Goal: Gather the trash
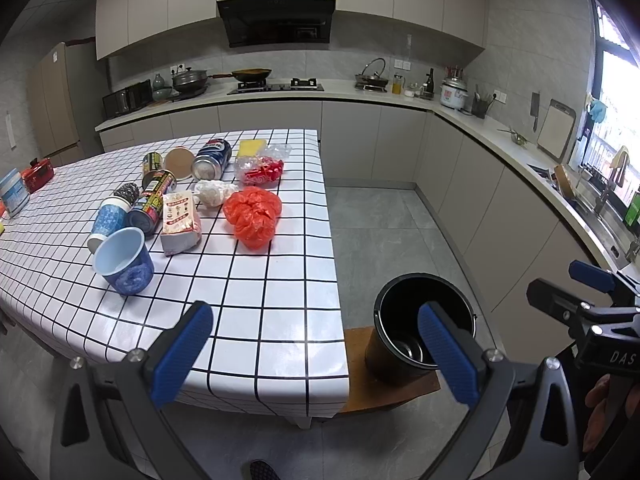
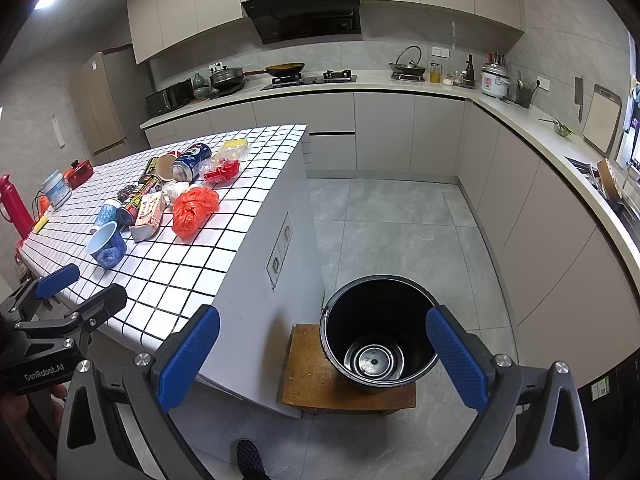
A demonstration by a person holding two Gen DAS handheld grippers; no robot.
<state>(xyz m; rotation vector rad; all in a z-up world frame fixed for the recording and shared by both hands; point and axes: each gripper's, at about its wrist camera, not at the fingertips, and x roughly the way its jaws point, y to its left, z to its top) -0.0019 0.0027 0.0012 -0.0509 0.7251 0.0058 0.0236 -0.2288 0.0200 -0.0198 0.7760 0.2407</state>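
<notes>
Trash lies on the checked table (image 1: 256, 312): a crumpled orange bag (image 1: 253, 216), a tissue pack (image 1: 181, 216), blue paper cups (image 1: 125, 261), several cans including a Pepsi can (image 1: 212, 159), and a red wrapper bag (image 1: 262, 170). The same pile shows in the right wrist view, with the orange bag (image 2: 194, 207) nearest the edge. A black bin (image 2: 378, 332) stands empty on a low wooden stool (image 2: 312, 376) beside the table; it also shows in the left wrist view (image 1: 404, 320). My left gripper (image 1: 316, 354) is open and empty over the table's near edge. My right gripper (image 2: 322, 362) is open and empty above the bin.
Kitchen counters (image 2: 440, 88) run along the back and right walls with a stove, pans and a rice cooker (image 2: 495, 80). A red flask (image 2: 14, 204) and a white tub (image 1: 13, 196) stand at the table's left side. Grey tiled floor (image 2: 400, 232) lies between table and cabinets.
</notes>
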